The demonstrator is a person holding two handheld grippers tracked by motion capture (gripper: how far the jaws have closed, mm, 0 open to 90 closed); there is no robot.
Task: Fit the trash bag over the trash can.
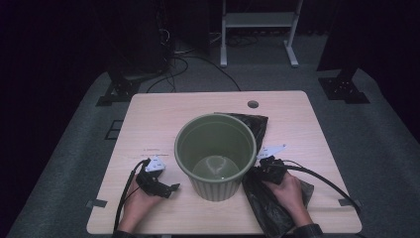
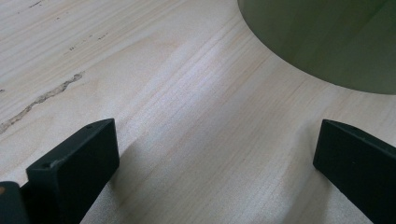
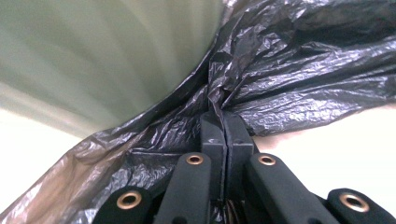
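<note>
A green ribbed bin [image 1: 216,153] stands upright in the middle of the table, empty inside. A crumpled black plastic bag [image 1: 270,201] lies on the table to its right and behind it. My right gripper [image 1: 261,171] is low beside the bin's right wall, shut on a fold of the black bag [image 3: 280,79], with the bin's wall [image 3: 102,51] close on its left. My left gripper [image 1: 171,188] rests at the bin's lower left, jaws open, nothing between them. Its view looks over bare wood with the bin's base [image 2: 327,42] ahead.
The wooden table [image 1: 163,119] has a round cable hole [image 1: 253,104] near its far edge. Tape strips mark the front corners. Cables trail from both grippers. Dark stands and a white frame stand on the floor beyond the table.
</note>
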